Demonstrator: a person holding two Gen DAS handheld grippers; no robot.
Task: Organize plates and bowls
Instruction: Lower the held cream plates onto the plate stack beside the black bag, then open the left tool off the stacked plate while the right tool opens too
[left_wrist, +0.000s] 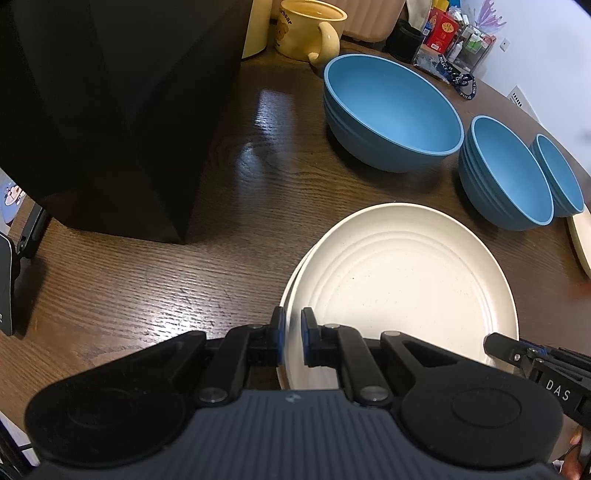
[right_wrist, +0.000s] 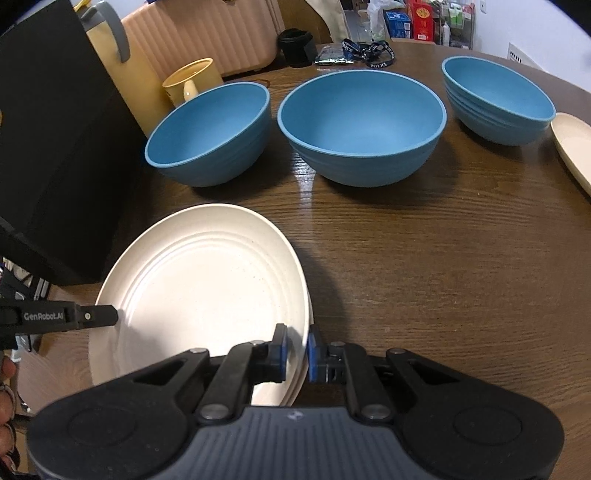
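So three blue bowls (right_wrist: 216, 134) (right_wrist: 364, 125) (right_wrist: 498, 101) are lined up across the wooden table (right_wrist: 443, 277), two cream plates (right_wrist: 203, 291) are stacked near the front with opposite rims pinched by the left gripper (left_wrist: 292, 339) and right gripper (right_wrist: 296, 350), and a third plate (right_wrist: 574, 147) is seen far right.

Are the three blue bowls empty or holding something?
Empty. All three blue bowls sit upright, showing bare blue insides.
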